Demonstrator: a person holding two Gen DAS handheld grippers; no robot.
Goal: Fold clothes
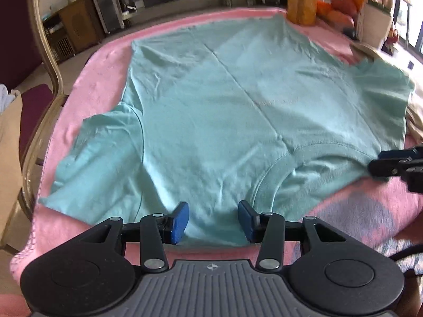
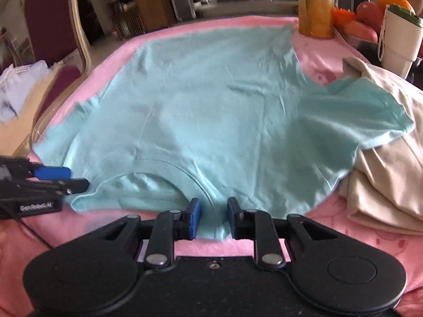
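A light teal T-shirt (image 1: pixel 211 100) lies spread flat on a pink blanket (image 1: pixel 95 89), collar toward me, and it also shows in the right wrist view (image 2: pixel 201 111). My left gripper (image 1: pixel 213 222) is open, its blue pads either side of the shirt's near left shoulder edge. My right gripper (image 2: pixel 213 218) is open with a narrower gap, astride the shoulder edge just right of the collar (image 2: pixel 169 169). Each gripper shows at the side of the other's view: the right one (image 1: pixel 394 167) and the left one (image 2: pixel 53 178).
A folded beige garment (image 2: pixel 383 174) lies at the right, partly under the right sleeve. A yellow jar (image 2: pixel 316 8), fruit (image 2: pixel 367 10) and a white cup (image 2: pixel 399 42) stand at the far right. A chair (image 1: pixel 45 52) stands at the left.
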